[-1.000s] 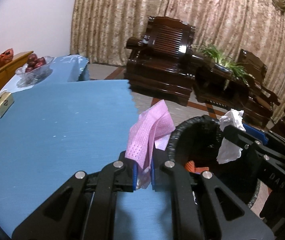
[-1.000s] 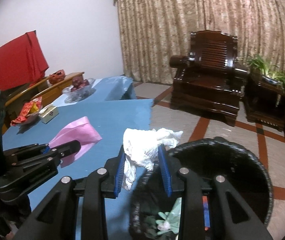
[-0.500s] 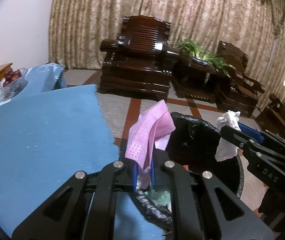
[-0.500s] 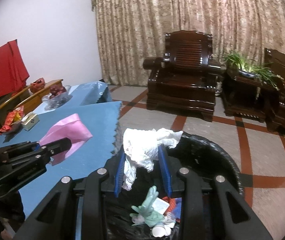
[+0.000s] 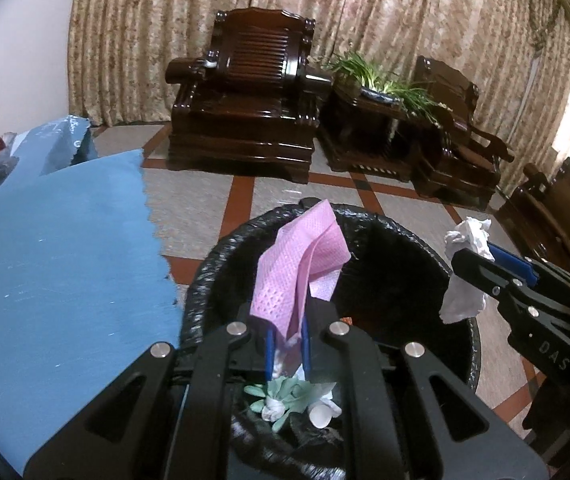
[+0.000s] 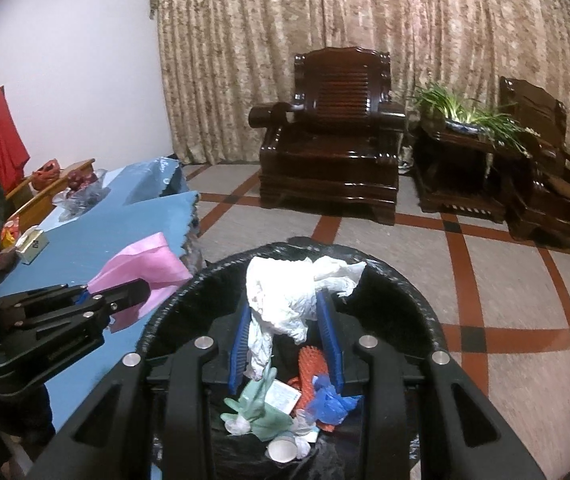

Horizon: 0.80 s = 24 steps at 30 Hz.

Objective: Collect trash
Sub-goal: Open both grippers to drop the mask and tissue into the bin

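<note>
My left gripper (image 5: 287, 326) is shut on a pink napkin (image 5: 299, 264) and holds it over the black-lined trash bin (image 5: 461, 320). A crumpled white tissue (image 6: 285, 296) sits pinched in my right gripper (image 6: 288, 312), also above the bin (image 6: 425, 312). Inside the bin lie a green glove (image 6: 257, 404), an orange net, blue plastic and white scraps. The right gripper (image 5: 481, 258) with its tissue (image 5: 463, 276) shows at the right of the left wrist view. The left gripper (image 6: 141, 292) with the napkin (image 6: 141, 268) shows at the left of the right wrist view.
A table with a blue cloth (image 5: 53, 264) lies left of the bin, carrying a small box (image 6: 31, 244), snack packets and a fruit bowl (image 6: 81, 188). Dark wooden armchairs (image 6: 333, 148) and a plant stand (image 6: 465, 160) stand across the tiled floor before a curtain.
Both grippers have moved from over the blue table to above the bin, each still gripping its paper. The bin's contents have come into view under them.
</note>
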### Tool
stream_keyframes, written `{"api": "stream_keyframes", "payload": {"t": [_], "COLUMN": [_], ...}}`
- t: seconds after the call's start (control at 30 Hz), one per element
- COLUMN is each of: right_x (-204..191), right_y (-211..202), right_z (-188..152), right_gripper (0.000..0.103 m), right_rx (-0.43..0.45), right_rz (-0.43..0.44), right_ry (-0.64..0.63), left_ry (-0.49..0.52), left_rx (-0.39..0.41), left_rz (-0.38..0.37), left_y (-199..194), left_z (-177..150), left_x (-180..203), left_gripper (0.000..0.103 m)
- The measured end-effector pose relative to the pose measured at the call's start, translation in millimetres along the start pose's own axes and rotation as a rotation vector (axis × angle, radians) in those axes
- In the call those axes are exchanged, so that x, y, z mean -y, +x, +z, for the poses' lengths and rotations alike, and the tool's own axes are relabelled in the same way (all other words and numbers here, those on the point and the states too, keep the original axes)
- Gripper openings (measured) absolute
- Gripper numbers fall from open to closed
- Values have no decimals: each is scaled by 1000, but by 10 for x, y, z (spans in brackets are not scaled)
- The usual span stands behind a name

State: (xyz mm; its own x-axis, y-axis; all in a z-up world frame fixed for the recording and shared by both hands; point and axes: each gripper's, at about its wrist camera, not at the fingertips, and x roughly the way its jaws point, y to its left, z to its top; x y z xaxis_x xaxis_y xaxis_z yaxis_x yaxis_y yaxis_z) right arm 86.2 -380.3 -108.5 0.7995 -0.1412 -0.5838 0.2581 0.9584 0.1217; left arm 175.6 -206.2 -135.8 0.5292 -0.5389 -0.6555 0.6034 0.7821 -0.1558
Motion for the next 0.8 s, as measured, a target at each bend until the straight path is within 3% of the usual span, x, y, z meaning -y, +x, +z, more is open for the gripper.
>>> {"api": "stream_keyframes", "payload": {"t": [0.2, 0.23, 0.33, 0.37, 0.57, 0.7, 0.8], "right_x": [143, 162, 223, 243, 324, 311, 283], "right_y": [123, 145, 212, 229, 264, 223, 178], "right_z": [-83, -104, -162, -182, -235, -236, -214], "right_gripper": [32, 32, 45, 48, 70, 90, 97], "right_rx": [-27, -31, -50, -54, -69, -59, -51], "right_rz": [-25, -30, -47, -53, -73, -84, -76], "right_ry": [20, 21, 23, 26, 33, 37, 43], "left_ry": [16, 15, -8, -14, -23, -25, -18], "left_rx": [-19, -23, -42, -42, -40, -23, 0], "left_rz": [-29, -37, -70, -75, -92, -65, -29], "left_y": [222, 255, 317, 327, 299, 226, 116], "left_z": [15, 11, -32, -33, -65, -13, 10], "left_x": [98, 105, 64, 52, -8, -26, -89], "left_gripper": [9, 14, 44, 50, 71, 78, 85]}}
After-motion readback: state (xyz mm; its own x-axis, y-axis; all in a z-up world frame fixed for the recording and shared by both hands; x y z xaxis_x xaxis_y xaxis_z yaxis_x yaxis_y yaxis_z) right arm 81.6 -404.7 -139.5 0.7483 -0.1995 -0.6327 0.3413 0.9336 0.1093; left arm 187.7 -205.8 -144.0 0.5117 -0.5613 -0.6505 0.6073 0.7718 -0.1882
